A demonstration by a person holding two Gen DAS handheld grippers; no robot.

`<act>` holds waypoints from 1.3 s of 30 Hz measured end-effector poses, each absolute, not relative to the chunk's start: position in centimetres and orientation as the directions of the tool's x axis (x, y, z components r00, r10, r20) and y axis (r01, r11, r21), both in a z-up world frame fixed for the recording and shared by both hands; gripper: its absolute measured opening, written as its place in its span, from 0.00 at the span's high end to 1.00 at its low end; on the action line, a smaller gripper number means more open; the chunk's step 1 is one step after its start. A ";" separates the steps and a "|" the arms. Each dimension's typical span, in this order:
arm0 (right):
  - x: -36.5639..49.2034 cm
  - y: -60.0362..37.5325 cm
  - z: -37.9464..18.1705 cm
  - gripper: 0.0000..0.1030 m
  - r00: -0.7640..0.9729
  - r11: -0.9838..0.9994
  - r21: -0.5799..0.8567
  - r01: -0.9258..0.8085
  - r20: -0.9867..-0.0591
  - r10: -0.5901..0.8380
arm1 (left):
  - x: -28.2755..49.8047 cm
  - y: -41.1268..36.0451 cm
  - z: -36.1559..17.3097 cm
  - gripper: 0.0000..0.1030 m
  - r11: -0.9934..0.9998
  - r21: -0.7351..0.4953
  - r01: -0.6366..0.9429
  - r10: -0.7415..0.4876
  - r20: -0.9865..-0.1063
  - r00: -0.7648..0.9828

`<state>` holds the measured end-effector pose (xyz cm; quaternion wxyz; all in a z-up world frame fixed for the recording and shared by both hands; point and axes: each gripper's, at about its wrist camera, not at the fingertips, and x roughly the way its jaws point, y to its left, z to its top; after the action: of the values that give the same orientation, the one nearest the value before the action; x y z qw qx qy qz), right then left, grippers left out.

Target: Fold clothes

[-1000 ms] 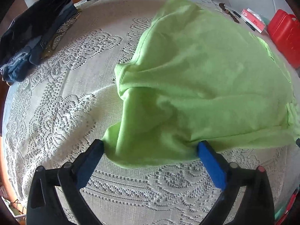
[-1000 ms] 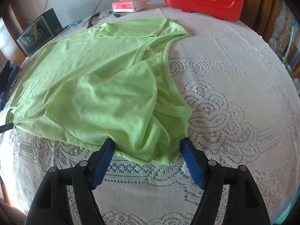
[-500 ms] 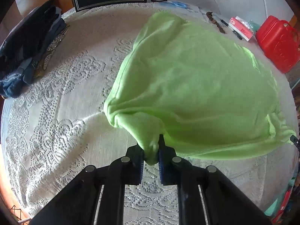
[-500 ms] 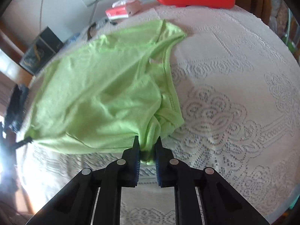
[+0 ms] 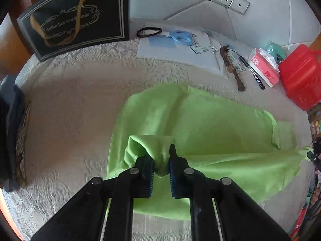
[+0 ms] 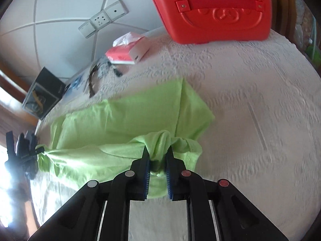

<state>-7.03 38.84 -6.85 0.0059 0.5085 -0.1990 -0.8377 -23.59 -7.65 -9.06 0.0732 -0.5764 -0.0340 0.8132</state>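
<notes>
Shirt [image 5: 210, 124] lime green | bunched in left gripper [image 5: 161, 160] | right gripper [image 6: 157, 161]

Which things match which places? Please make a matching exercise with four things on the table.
Things:
1. green T-shirt
2. blue scissors
3. red case
4. black gift bag

Places:
A. on the white papers
B. pinched by both grippers
C. standing at the wall, far left in the left view
D. beside the tissue pack

Pairs: 1-B, 2-A, 3-D, 4-C

A red case [image 6: 212, 10], tissue pack [image 6: 128, 50] and black bag [image 5: 76, 18] (gold-lettered) stand behind.
</notes>
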 end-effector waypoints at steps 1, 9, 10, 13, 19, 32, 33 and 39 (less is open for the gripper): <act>-8.3 39.1 -7.0 0.87 -0.477 -0.923 0.331 -0.196 -0.855 -0.206 | -24.8 -7.3 -9.2 0.88 -0.987 -0.137 -0.085 0.157 -0.934 -0.322; -15.9 40.4 -9.3 0.86 -0.403 -0.935 0.283 -0.215 -0.898 -0.179 | -30.9 -6.7 -10.7 0.88 -0.990 -0.128 -0.063 0.141 -0.943 -0.300; -16.5 40.4 -9.6 0.85 -0.401 -0.936 0.280 -0.212 -0.898 -0.178 | -31.5 -6.8 -10.9 0.88 -0.990 -0.129 -0.056 0.140 -0.944 -0.298; -17.4 40.9 -9.4 0.70 -0.431 -0.933 0.284 -0.222 -0.887 -0.167 | -32.6 -7.1 -11.0 0.81 -0.991 -0.126 -0.039 0.131 -0.945 -0.299; -15.4 42.0 -8.5 0.60 -0.457 -0.917 0.304 -0.257 -0.875 -0.162 | -30.5 -9.0 -8.2 0.26 -0.996 -0.075 -0.044 0.086 -0.926 -0.367; -5.1 41.4 -10.6 0.49 -0.421 -0.897 0.334 -0.289 -0.886 -0.194 | -22.5 -12.6 -13.4 0.26 -0.998 -0.063 -0.002 0.061 -0.953 -0.296; -5.1 41.0 -10.9 0.49 -0.420 -0.897 0.341 -0.282 -0.884 -0.205 | -22.3 -12.5 -14.0 0.26 -0.998 -0.064 0.001 0.061 -0.957 -0.285; -6.1 38.2 -12.9 0.54 -0.386 -0.922 0.291 -0.256 -0.905 -0.178 | -21.0 -11.9 -14.1 0.74 -0.999 -0.039 0.007 0.035 -0.954 -0.299</act>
<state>-6.15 38.24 -12.93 -0.0242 0.5534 -0.1962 -0.8091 -20.96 -11.88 -14.07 0.0086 -0.5922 -0.0178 0.8056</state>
